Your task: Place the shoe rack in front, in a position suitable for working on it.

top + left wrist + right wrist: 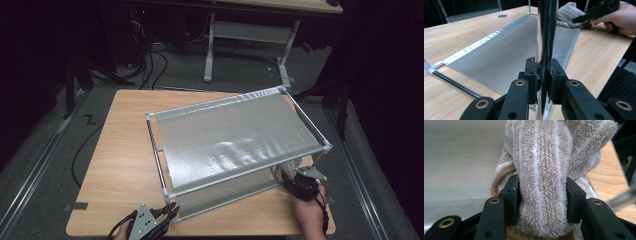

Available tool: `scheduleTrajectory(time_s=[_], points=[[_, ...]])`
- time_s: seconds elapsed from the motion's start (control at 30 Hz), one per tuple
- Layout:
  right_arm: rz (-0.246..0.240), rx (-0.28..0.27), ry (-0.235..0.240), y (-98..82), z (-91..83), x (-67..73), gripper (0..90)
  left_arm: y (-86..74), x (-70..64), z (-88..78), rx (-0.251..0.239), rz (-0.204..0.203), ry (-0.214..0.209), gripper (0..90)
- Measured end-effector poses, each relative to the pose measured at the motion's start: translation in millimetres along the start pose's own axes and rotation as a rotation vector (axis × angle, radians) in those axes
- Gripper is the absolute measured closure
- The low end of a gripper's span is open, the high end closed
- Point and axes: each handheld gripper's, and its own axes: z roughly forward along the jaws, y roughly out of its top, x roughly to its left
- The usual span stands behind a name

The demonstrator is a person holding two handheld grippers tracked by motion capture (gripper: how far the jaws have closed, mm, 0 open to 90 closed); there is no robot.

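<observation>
A two-tier rack with grey fabric shelves [230, 140] stands on the wooden table [120, 150]. At its near left corner, my left gripper [172, 207] is shut on the shiny upright corner post [546, 30]; in the left gripper view the jaws [543, 67] clamp the post from both sides. At the rack's right end, under the top shelf, my right gripper [290, 179] reaches onto the lower shelf [506, 50]. There it is shut on a fluffy beige striped towel [544, 170], whose brown loop [499, 180] shows beside the left jaw. The towel [567, 11] lies bunched at that end.
The rack takes up most of the table's middle and right; bare wood lies to its left and along the front edge [240, 225]. Behind the table stand a white desk frame [245, 35] and cables on the floor [145, 65].
</observation>
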Motion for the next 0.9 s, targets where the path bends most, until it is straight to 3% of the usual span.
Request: scheduleTrajectory(time_s=[0.4, 0.5, 0.53, 0.57, 0.63, 0.67, 0.7, 0.83, 0.9], points=[[-0.093, 0.022, 0.146, 7.6, 0.1, 54.0, 54.2, 0.0, -2.4, 0.8, -0.003, 0.007, -0.01, 80.1], [-0.128, 0.023, 0.197, 9.7, -0.4, 73.1, 54.1, 0.0, -3.0, 0.9, -0.003, 0.008, -0.009, 80.0], [-0.164, 0.007, 0.219, 10.9, 0.6, 78.5, 54.0, 0.0, -3.2, 0.9, -0.003, 0.007, -0.007, 80.1], [-0.138, 0.021, 0.242, 10.7, -1.0, 87.7, 54.0, 0.0, -3.3, 1.0, -0.003, 0.006, -0.007, 80.1], [-0.184, 0.006, 0.292, 11.6, -1.1, 104.3, 54.1, 0.0, -3.4, 1.0, -0.003, 0.004, -0.006, 80.1], [-0.182, 0.015, 0.312, 11.9, -2.2, 112.6, 54.0, -0.1, -3.3, 1.1, -0.005, 0.002, -0.007, 80.1], [-0.217, 0.005, 0.33, 13.0, -2.3, 119.8, 54.0, -0.1, -3.4, 1.2, -0.005, 0.001, -0.007, 80.1], [-0.27, -0.004, 0.392, 14.5, -5.1, 152.2, 54.1, -0.1, -3.6, 1.4, -0.006, -0.001, -0.008, 80.1], [-0.274, 0.006, 0.421, 14.7, -7.6, 167.0, 54.1, 0.0, -3.9, 1.5, -0.005, 0.0, -0.008, 80.1]])
